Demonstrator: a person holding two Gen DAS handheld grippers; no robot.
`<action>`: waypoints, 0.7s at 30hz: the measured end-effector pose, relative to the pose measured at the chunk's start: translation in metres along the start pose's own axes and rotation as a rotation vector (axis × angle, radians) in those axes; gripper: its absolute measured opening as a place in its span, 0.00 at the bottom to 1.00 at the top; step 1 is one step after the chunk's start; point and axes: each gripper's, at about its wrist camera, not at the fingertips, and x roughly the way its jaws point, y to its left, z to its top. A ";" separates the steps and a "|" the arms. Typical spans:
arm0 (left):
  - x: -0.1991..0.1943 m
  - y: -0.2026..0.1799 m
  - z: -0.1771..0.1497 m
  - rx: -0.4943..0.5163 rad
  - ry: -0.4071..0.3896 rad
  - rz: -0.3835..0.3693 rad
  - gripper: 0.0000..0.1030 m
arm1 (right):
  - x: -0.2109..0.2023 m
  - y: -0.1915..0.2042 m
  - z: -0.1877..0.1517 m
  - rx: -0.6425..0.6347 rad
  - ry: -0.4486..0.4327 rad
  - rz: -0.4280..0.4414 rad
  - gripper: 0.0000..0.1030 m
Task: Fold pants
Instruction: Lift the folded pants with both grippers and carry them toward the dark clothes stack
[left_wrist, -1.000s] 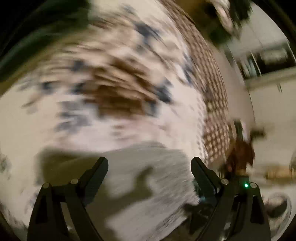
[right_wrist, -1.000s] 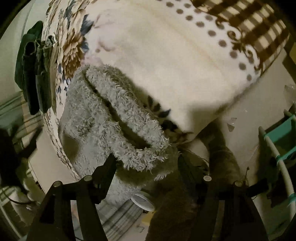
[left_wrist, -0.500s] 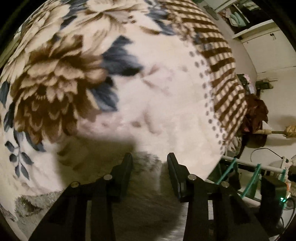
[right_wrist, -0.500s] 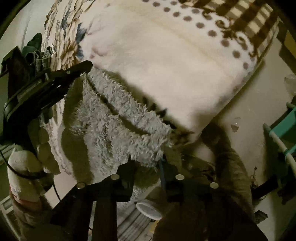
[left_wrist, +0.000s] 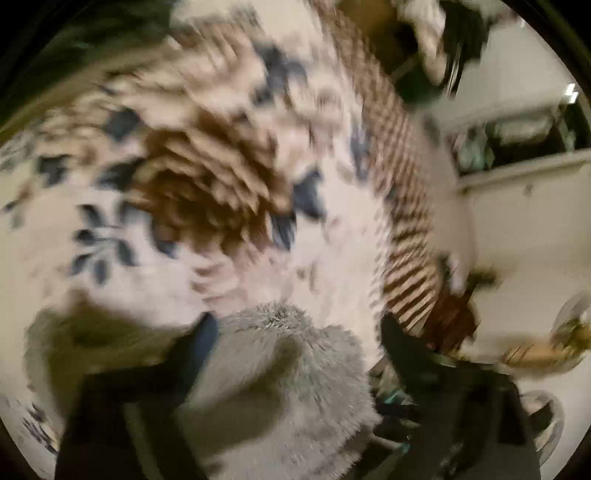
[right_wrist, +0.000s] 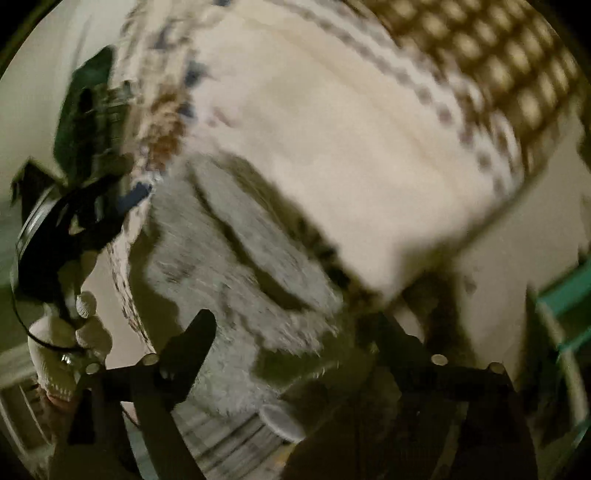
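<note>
The fluffy grey pants (left_wrist: 295, 373) lie folded on a floral blanket (left_wrist: 207, 192), near its front edge. My left gripper (left_wrist: 297, 332) is open, its fingers spread over the pants' far end, holding nothing. In the right wrist view the grey pants (right_wrist: 236, 266) lie in thick folded layers on the cream blanket (right_wrist: 351, 140). My right gripper (right_wrist: 295, 328) is open just above the pants' near edge, empty. The left gripper and the hand holding it (right_wrist: 70, 236) show at the left of that view. Both views are motion-blurred.
A dark green garment (right_wrist: 88, 110) lies at the blanket's far corner. The blanket has a brown checked border (right_wrist: 491, 66). A teal rack (right_wrist: 561, 306) stands on the floor to the right. White cabinets (left_wrist: 524, 221) stand beyond the bed. A white round object (right_wrist: 282, 421) lies on the floor below the pants.
Half a second ago both grippers were closed on the pants' edge. Now both are wide open and have pulled back, leaving the pants lying on the blanket.
</note>
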 end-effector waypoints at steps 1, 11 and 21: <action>-0.021 0.010 -0.007 -0.036 -0.054 -0.038 1.00 | -0.003 0.005 0.007 -0.037 -0.006 -0.010 0.93; -0.063 0.147 -0.113 -0.414 -0.173 -0.141 1.00 | 0.058 0.048 0.076 -0.320 0.160 0.107 1.00; -0.008 0.173 -0.133 -0.434 -0.085 -0.204 1.00 | 0.105 0.045 0.089 -0.272 0.295 0.151 1.00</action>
